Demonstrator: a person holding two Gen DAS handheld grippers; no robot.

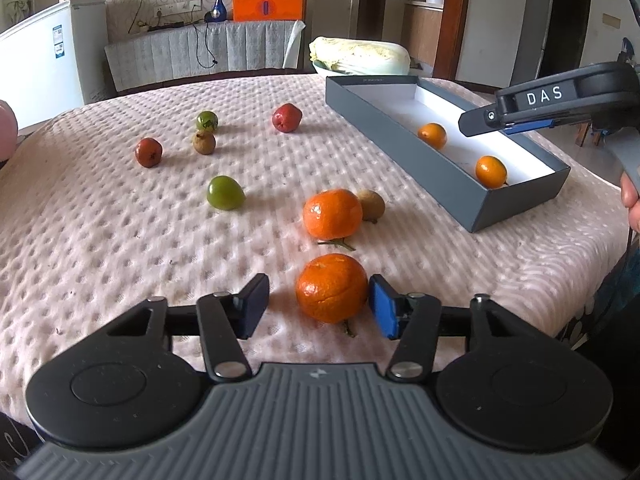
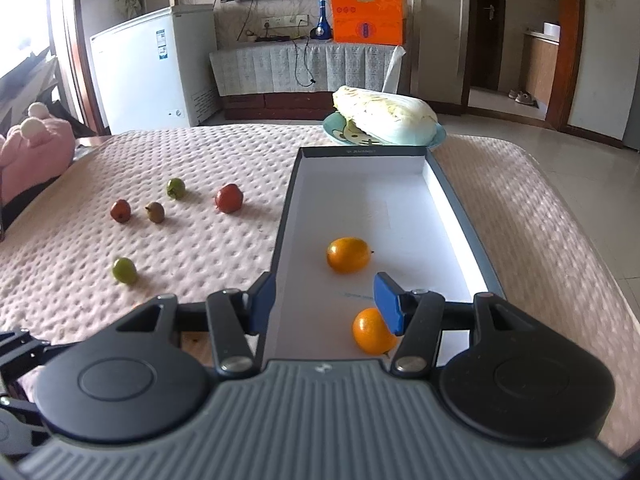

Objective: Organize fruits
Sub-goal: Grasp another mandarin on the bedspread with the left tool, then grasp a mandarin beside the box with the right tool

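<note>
The left gripper (image 1: 318, 306) sits low over the pink dimpled cloth (image 1: 120, 240), its jaws part-way apart around the nearest tangerine (image 1: 332, 287). The right pad touches the fruit's right side; the left pad stands clear of it with cloth showing between, so the fruit is between the jaws but not clamped. Just beyond lies a second tangerine (image 1: 332, 214) with a small brown fruit (image 1: 371, 205) touching its right side. Farther left on the cloth are a green fruit (image 1: 225, 193), a dark red one (image 1: 148, 152), a brown one (image 1: 204, 142), another green one (image 1: 207, 121) and a red one (image 1: 287, 117).

The right gripper (image 2: 324, 302) hangs over the near end of the grey box (image 2: 452, 200), jaws wide and holding nothing. Its left finger is outside the box's left wall and its right finger is above the white floor. Two small oranges lie in the box: one (image 2: 347, 255) just beyond the fingertips, the other (image 2: 372, 332) low beside the right finger.
</note>
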